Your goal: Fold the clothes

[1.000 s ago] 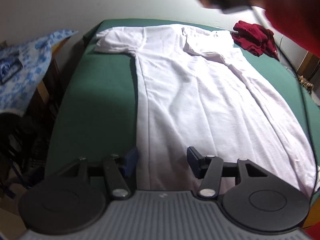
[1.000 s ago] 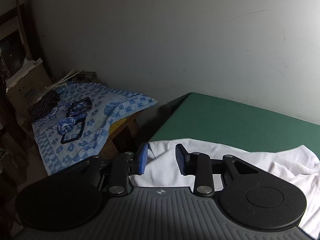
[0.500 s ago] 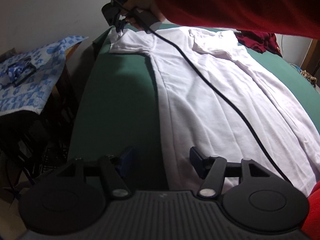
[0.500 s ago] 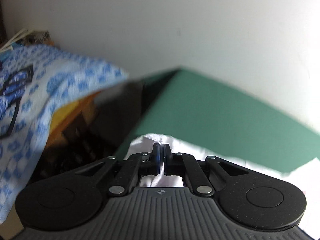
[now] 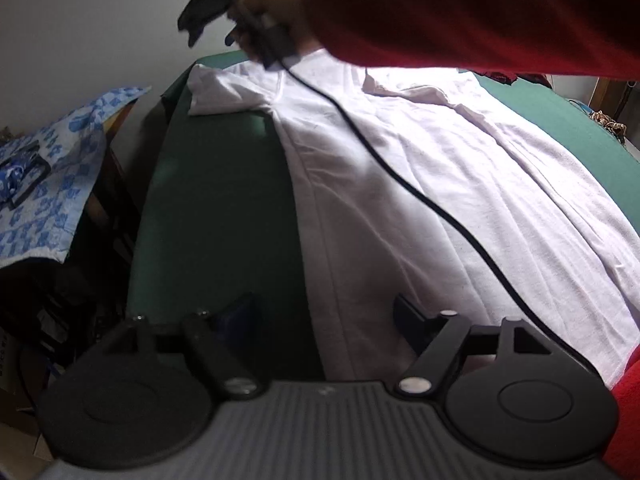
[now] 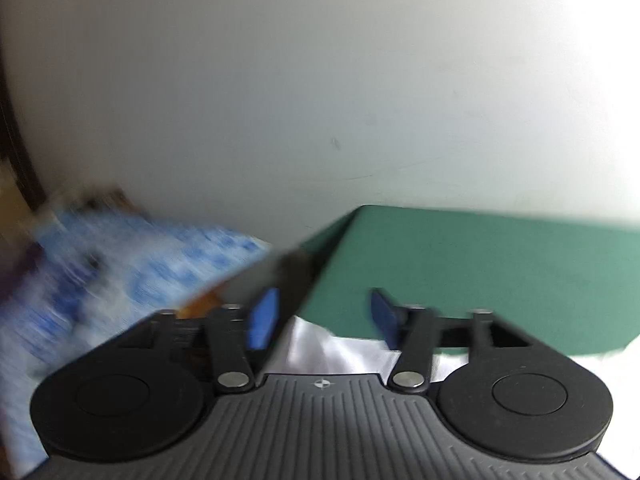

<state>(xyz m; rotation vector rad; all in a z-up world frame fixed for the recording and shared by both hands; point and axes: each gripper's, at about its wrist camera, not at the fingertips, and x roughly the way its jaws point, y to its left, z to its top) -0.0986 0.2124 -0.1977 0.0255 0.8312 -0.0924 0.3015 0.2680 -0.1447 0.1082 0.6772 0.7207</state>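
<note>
1. Since a second ago the right gripper (image 6: 322, 316) has lifted off the near sleeve (image 5: 224, 94) of the white shirt (image 5: 420, 200). Half a second back its jaws were pinched together at that sleeve's edge; they have just been opening and now stand apart, with nothing between the pads. The left gripper (image 5: 324, 312) has barely shifted, but its jaws have been opening too.

2. At 9 o'clock in the left wrist view, a blue patterned cloth (image 5: 52, 168) drapes a side table off the edge of the green table (image 5: 216, 220). It plays no part in the fold.

3. At 6 o'clock, the left gripper hovers with jaws wide. The shirt's side seam and hem corner lie between and just ahead of them, neither pad pressing on cloth.

4. From centre out to 3 o'clock the shirt lies spread flat along the green table, collar end far, hem near. A black cable (image 5: 400, 176) trails across it.

5. At 12 o'clock a red sleeve (image 5: 460, 16) reaches over the shirt. The hand (image 5: 276, 8) holds the right gripper above the near sleeve, which lies flat at about 11 o'clock.

6. In the right wrist view, white fabric shows just below the open jaws at 6 o'clock, close under them but ungripped.

7. Progress, as I judge it: early. The shirt looks laid out and smoothed, with no fold made. The sleeves, both sides and the lengthwise fold are all left.
</note>
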